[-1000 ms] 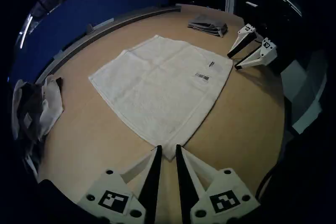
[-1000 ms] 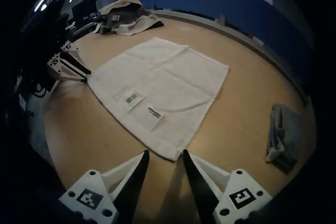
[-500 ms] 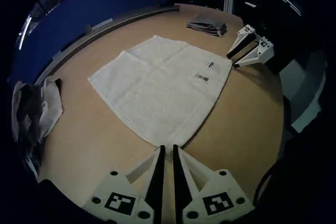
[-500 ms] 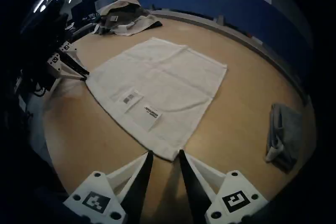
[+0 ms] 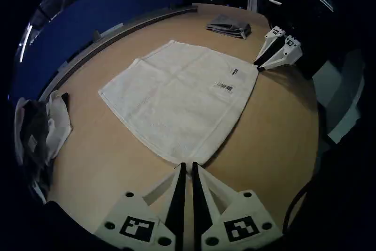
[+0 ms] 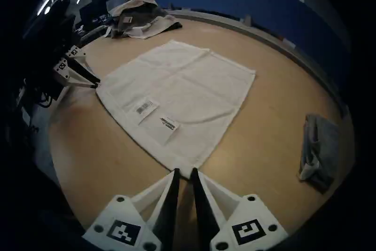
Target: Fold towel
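Flat white terry towel (image 5: pixel 178 91) on the tan wooden table (image 5: pixel 282 124). Your left gripper (image 5: pixel 186 165) and right gripper (image 6: pixel 184 172) each pinch one near corner, fingers almost closed. From both, the towel extends toward 12 o'clock.

The tan table (image 5: pixel 282 124) bears a flat white towel (image 5: pixel 178 96), folded grey cloth (image 5: pixel 229 25) and crumpled cloth heap (image 5: pixel 40 129).
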Action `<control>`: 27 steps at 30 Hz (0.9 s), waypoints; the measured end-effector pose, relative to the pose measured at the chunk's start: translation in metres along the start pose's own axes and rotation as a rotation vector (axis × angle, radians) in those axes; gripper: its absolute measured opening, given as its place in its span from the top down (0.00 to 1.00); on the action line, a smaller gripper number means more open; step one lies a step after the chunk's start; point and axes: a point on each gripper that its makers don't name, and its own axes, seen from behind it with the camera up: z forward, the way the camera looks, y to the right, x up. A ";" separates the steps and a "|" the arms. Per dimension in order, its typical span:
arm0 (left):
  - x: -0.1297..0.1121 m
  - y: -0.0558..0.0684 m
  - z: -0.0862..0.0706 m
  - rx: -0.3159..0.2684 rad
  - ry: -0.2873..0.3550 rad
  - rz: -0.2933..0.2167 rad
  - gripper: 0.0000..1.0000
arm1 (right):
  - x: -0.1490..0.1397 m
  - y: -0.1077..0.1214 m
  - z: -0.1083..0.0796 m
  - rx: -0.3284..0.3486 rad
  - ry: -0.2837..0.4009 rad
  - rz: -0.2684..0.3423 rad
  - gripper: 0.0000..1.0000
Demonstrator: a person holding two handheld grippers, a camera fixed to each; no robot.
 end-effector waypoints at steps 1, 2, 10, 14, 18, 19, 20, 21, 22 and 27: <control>0.000 0.000 0.000 0.002 -0.001 0.004 0.91 | 0.000 0.001 0.000 -0.002 -0.001 0.000 0.87; 0.000 -0.001 0.000 0.004 -0.001 0.007 0.91 | 0.000 0.001 0.000 -0.004 -0.002 0.000 0.88; -0.001 -0.001 -0.003 0.013 -0.015 0.015 0.92 | 0.005 0.001 -0.004 -0.005 0.011 0.002 0.91; 0.001 0.000 -0.006 0.015 -0.019 0.028 0.93 | 0.009 0.001 -0.009 -0.011 0.021 0.003 0.91; 0.005 0.001 -0.011 0.013 -0.013 0.018 0.93 | 0.015 0.002 -0.014 -0.019 0.033 0.007 0.92; 0.007 0.001 -0.012 0.013 -0.010 0.010 0.93 | 0.016 0.002 -0.015 -0.020 0.036 0.009 0.92; 0.008 0.000 -0.013 0.013 -0.008 0.003 0.93 | 0.018 0.002 -0.017 -0.021 0.038 0.011 0.92; 0.009 0.000 -0.015 0.014 -0.006 -0.004 0.93 | 0.019 0.002 -0.018 -0.021 0.040 0.013 0.92; 0.010 -0.001 -0.016 0.015 -0.003 -0.010 0.93 | 0.020 0.002 -0.020 -0.021 0.041 0.014 0.92; 0.018 -0.003 -0.022 0.020 0.009 -0.028 0.94 | 0.025 0.003 -0.027 -0.023 0.045 0.015 0.92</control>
